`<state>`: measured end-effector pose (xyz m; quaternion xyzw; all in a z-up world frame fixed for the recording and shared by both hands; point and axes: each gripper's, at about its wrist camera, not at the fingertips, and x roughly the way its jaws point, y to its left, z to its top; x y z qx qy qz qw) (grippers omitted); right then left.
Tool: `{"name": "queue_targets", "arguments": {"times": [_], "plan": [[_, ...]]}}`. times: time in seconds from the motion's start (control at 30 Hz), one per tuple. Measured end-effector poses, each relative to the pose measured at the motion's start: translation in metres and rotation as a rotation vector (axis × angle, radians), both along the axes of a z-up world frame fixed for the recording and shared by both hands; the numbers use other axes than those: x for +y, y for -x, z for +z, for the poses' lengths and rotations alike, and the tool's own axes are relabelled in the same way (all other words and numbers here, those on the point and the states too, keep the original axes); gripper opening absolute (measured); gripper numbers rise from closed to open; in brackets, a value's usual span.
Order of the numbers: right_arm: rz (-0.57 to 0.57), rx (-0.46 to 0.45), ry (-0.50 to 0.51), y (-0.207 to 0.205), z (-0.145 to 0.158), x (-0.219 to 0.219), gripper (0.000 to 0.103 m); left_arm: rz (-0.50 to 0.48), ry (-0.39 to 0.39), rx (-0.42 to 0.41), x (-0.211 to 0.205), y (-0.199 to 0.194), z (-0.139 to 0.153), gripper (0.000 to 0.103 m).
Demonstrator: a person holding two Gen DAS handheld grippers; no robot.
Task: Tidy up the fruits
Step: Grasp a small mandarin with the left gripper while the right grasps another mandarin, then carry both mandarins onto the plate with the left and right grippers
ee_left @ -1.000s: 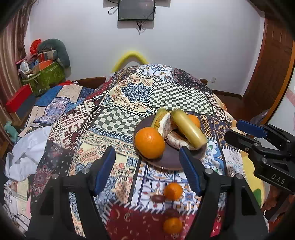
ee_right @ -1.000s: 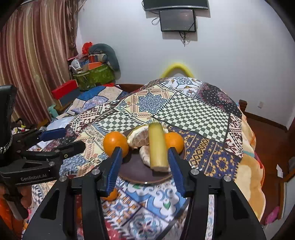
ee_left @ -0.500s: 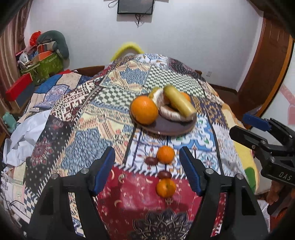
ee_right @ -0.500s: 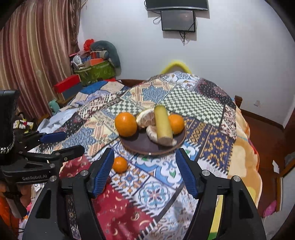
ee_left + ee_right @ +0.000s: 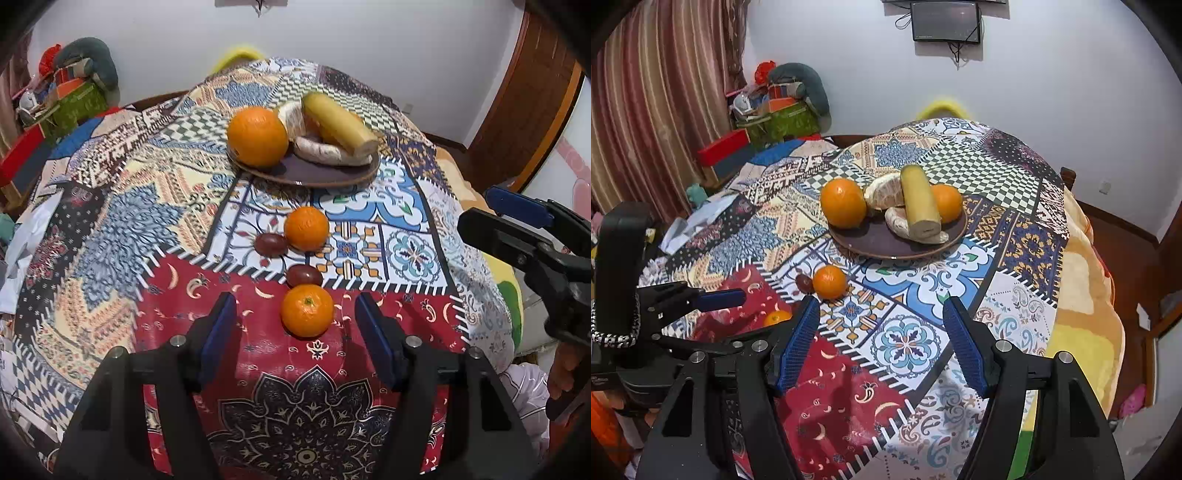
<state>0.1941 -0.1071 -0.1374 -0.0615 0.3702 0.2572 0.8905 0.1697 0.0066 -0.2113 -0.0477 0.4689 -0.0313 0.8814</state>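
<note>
A brown plate [image 5: 332, 177] [image 5: 871, 245] holds a big orange [image 5: 257, 136] [image 5: 843, 202], a banana [image 5: 338, 123] [image 5: 919, 203], peeled segments [image 5: 325, 151] and a smaller orange [image 5: 947, 203]. On the cloth lie two mandarins [image 5: 306, 228] [image 5: 306, 311] and two dark red fruits [image 5: 271, 244] [image 5: 304, 275]. My left gripper [image 5: 295, 306] is open, with the near mandarin between its fingertips, untouched. My right gripper [image 5: 879, 310] is open and empty over the cloth; it also shows at the right of the left wrist view [image 5: 517, 221].
The round table wears a patchwork cloth [image 5: 1015, 258]. A yellow blanket [image 5: 1082, 295] hangs at the right edge. Boxes and bags [image 5: 775, 110] pile at the back left by a curtain [image 5: 646, 110]. The left gripper shows in the right wrist view [image 5: 713, 301].
Both grippers have pulled back from the plate toward the near table edge. The left one now brackets the near mandarin; the loose fruits have come into view.
</note>
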Motion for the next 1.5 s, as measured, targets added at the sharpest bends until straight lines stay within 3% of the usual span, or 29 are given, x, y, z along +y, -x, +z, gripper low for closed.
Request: {"name": "queue_targets", "arguments": {"times": [0.43,1.0,1.4,1.5], "plan": [[0.014,0.059,-0.012,-0.010,-0.014,0.007,0.066,-0.024,0.054,0.041,0.001,-0.007,-0.016,0.034],[0.097,0.084,0.019,-0.037,-0.034,0.056,0.066,0.096,-0.016,-0.069,0.054,-0.003,0.011,0.034],[0.135,0.174,0.026,-0.058,-0.058,0.076,0.047,0.112,-0.013,-0.065,0.066,-0.014,0.002,0.034],[0.154,0.183,0.014,-0.059,-0.059,0.078,0.033,0.109,-0.018,-0.064,0.065,-0.017,0.001,0.034]]}}
